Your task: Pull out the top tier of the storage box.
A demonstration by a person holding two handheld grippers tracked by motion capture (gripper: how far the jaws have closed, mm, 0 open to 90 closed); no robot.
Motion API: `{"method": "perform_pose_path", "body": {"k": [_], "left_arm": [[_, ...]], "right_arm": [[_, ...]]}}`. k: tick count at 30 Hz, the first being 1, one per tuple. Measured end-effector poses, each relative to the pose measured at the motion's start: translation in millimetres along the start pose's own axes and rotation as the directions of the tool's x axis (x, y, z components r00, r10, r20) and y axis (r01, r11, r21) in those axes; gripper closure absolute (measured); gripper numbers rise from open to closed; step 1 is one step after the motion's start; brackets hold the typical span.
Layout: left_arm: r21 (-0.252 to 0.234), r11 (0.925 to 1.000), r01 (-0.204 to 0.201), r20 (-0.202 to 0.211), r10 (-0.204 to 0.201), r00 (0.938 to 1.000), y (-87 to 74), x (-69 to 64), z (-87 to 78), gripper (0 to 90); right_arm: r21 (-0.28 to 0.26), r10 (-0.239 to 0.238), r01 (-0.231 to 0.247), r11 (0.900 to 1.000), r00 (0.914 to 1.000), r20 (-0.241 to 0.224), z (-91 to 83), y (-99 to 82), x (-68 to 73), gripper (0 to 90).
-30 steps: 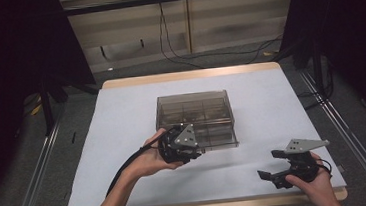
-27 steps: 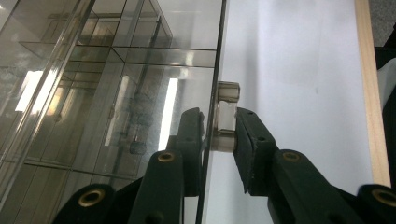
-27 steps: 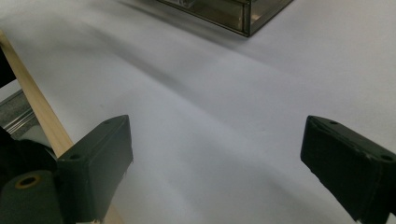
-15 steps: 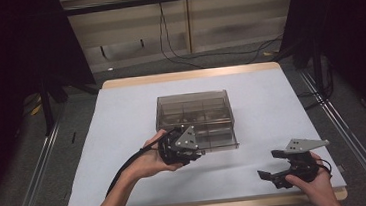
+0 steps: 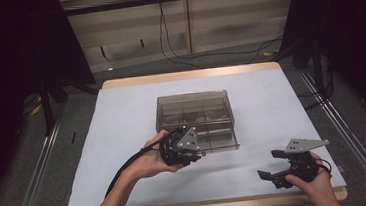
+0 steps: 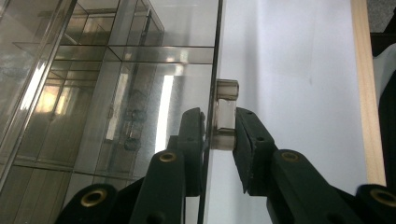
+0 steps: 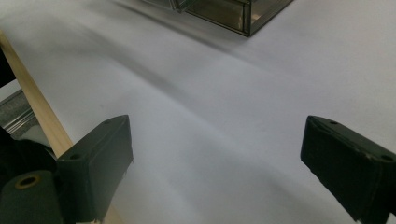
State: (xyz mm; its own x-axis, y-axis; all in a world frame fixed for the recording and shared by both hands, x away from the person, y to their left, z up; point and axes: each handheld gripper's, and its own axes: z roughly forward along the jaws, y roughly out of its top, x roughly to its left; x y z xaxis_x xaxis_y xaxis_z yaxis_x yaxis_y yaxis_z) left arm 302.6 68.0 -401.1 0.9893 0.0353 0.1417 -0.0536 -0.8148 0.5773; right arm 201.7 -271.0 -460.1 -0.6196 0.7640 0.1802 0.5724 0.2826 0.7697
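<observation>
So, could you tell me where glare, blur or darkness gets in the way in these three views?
High view: dim, dark at both sides, the white table cover lit. Left gripper view: bright streaks of reflected light on the clear compartment box; the left gripper, shut on its small latch tab, is sharp. Right gripper view: the cover looks smeared, the right gripper open above it.
</observation>
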Motion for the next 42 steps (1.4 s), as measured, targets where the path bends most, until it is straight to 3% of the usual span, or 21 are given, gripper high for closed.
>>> {"method": "perform_pose_path", "body": {"k": [10, 13, 15, 19, 21, 24, 27, 29, 32, 34, 36, 39, 40, 41, 42], "left_arm": [[-0.003, 0.9999, 0.011, 0.011, -0.011, 0.9999, -1.5, -0.6, -0.9, 72.1], [-0.008, 0.9998, 0.021, 0.006, -0.021, 0.9998, -1.6, -0.9, -2.2, 64.9], [-0.028, 0.9993, 0.025, 0.007, -0.025, 0.9997, -2.0, -1.4, -4.2, 64.9], [-0.089, 0.994, 0.064, -0.038, -0.068, 0.997, -5.8, -2.5, -11.2, 53.1], [-0.104, 0.9911, 0.083, -0.064, -0.09, 0.9939, -8.8, -1.0, -15.5, 43.1], [-0.136, 0.982, 0.131, -0.135, -0.149, 0.9795, -14.8, -1.6, -19.8, 33.5], [-0.161, 0.9766, 0.143, -0.162, -0.169, 0.9724, -21.5, -2.1, -25.8, 29.9], [-0.191, 0.9673, 0.167, -0.183, -0.202, 0.9622, -27.4, -3.5, -29.5, 24.5], [-0.215, 0.9579, 0.19, -0.209, -0.235, 0.9491, -37.0, -7.7, -33.9, 24.7], [-0.255, 0.9395, 0.228, -0.219, -0.286, 0.9329, -45.5, -12.8, -36.8, 25.5], [-0.292, 0.9206, 0.259, -0.213, -0.327, 0.9207, -51.1, -16.1, -40.2, 25.4], [-0.315, 0.9058, 0.283, -0.208, -0.357, 0.9104, -60.6, -20.9, -46.8, 23.8], [-0.31, 0.9063, 0.287, -0.208, -0.359, 0.9097, -63.0, -21.1, -48.3, 23.2], [-0.324, 0.8961, 0.303, -0.211, -0.381, 0.9002, -66.8, -21.9, -50.2, 23.1], [-0.329, 0.8925, 0.308, -0.215, -0.389, 0.8958, -69.1, -22.4, -51.6, 23.1]], "right_arm": [[0.0, 0.001, -0.001, 1.0, 1.0, -0.001, 0.0, 0.2, 0.0, 9.3], [0.0, 0.003, -0.003, 1.0, 1.0, -0.002, 0.1, 0.2, -0.2, 9.2], [0.0, 0.002, -0.002, 1.0, 1.0, -0.001, 0.1, 0.2, -0.1, 9.2], [-0.001, 0.003, -0.003, 1.0, 1.0, -0.001, -0.2, 0.2, -0.1, 9.2], [-0.004, 0.002, -0.002, 1.0, 1.0, 0.0, -0.1, 0.0, 0.1, 9.2], [-0.002, 0.002, -0.002, 1.0, 1.0, 0.0, -0.2, 0.1, -0.2, 9.2], [-0.004, 0.001, -0.001, 1.0, 1.0, 0.002, -0.1, 0.1, 0.1, 9.2], [-0.004, 0.002, -0.002, 1.0, 1.0, 0.0, -0.3, 0.2, 0.0, 9.3], [-0.003, 0.005, -0.005, 1.0, 1.0, -0.002, -0.7, 0.1, 0.2, 9.2], [-0.003, 0.004, -0.004, 1.0, 1.0, -0.001, -0.8, 0.1, 0.1, 9.2], [-0.004, 0.002, -0.002, 1.0, 1.0, 0.0, -0.4, 0.1, -0.1, 9.3], [-0.004, 0.002, -0.002, 1.0, 1.0, 0.001, -0.4, 0.2, 0.5, 9.2], [-0.004, 0.002, -0.002, 1.0, 1.0, 0.0, -0.4, 0.1, 0.5, 9.2], [-0.004, 0.003, -0.003, 1.0, 1.0, 0.0, -0.4, 0.1, 0.4, 9.2], [-0.003, 0.004, -0.004, 1.0, 1.0, 0.001, -0.4, 0.2, 0.1, 9.2]]}}
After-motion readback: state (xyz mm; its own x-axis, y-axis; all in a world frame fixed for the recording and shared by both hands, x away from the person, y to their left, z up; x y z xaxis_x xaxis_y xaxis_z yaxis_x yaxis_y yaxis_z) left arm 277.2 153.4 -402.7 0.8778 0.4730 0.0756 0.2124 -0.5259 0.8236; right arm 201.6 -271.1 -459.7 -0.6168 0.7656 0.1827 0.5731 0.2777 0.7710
